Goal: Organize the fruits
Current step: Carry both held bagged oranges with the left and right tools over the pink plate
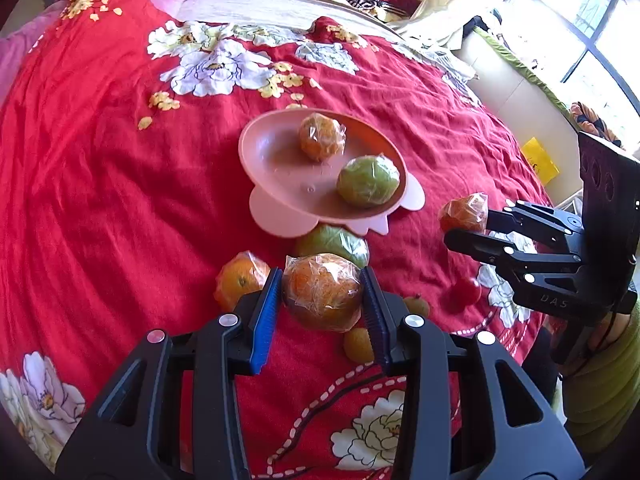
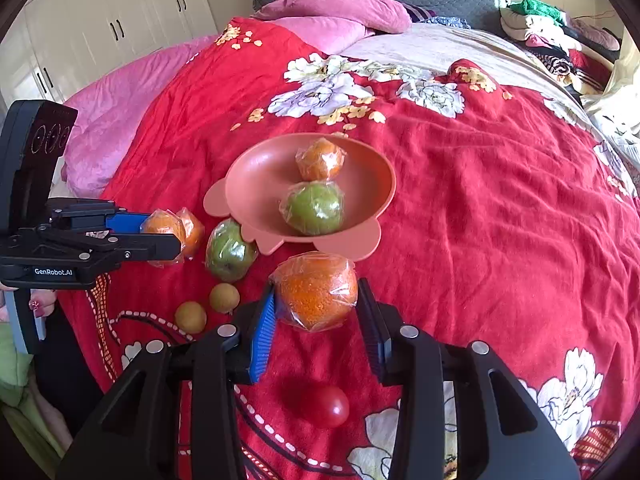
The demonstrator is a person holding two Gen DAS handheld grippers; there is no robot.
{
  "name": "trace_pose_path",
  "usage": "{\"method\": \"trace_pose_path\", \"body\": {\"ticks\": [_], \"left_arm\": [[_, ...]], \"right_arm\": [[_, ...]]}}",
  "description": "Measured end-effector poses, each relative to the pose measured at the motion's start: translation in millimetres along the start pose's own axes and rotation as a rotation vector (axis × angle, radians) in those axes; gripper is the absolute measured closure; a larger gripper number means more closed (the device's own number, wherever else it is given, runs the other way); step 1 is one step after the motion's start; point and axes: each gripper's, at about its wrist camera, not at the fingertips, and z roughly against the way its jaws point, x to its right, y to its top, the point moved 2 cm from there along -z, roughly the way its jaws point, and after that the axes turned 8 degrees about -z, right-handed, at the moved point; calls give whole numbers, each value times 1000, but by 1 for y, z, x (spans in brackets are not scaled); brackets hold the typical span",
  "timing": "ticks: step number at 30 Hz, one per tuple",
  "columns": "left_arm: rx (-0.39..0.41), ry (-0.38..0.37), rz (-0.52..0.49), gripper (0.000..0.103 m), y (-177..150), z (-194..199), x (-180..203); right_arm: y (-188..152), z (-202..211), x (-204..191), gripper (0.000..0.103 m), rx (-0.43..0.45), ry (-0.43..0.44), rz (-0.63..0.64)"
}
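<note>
On a red floral bedspread [image 2: 500, 208], a pink plate [image 1: 280, 168] holds two wrapped fruits. The left gripper [image 1: 322, 296] clamps a wrapped orange [image 1: 322, 292]; the right gripper [image 2: 316, 308] brackets another [image 2: 316, 290], contact unclear. Only the right wrist view shows a red tomato [image 2: 326, 406] clearly.

two fruits [image 2: 316, 184] in plate [image 2: 256, 176] | other fruits [image 2: 228, 250] before plate

Matte black linkage arms are seen on the left gripper [image 1: 322, 296], studded behind the claw with round silver pivot pins, and ribbed blue pads [image 1: 266, 312] are fitted inside the fingers. The same build is shown by the right gripper [image 2: 316, 312]. "GenRobot.AI" is printed behind the left claw, "DAS" behind the right, where a green sleeve [image 1: 600, 392] is glimpsed.
</note>
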Motion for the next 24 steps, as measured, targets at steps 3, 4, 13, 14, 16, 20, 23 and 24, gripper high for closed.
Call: {"method": "trace_pose_path", "body": {"ticks": [3,4,13,14,16,20,23,24], "left_arm": [[7,0,0,72,7,-1,0],[8,2,0,72,10,-2,0],[20,9,0,72,30,-7,-4],[23,11,-2,72,33,-8,-4],[26,14,-7,72,39,-9,-4],[26,21,-19,72,50,-14,-3],[19,28,-25,72,58,-21,-5],[17,29,-26,72,59,-22,-5]], "right_arm": [[6,1,-1,66,9,4,6],[8,2,-2,66,12,3,7],[26,0,-2,66,31,4,15],[28,0,-1,66,32,3,15],[31,0,0,66,38,2,12],[38,-2,3,66,42,-1,9],[42,-4,5,66,43,-4,7],[44,-5,6,66,43,-5,7]]}}
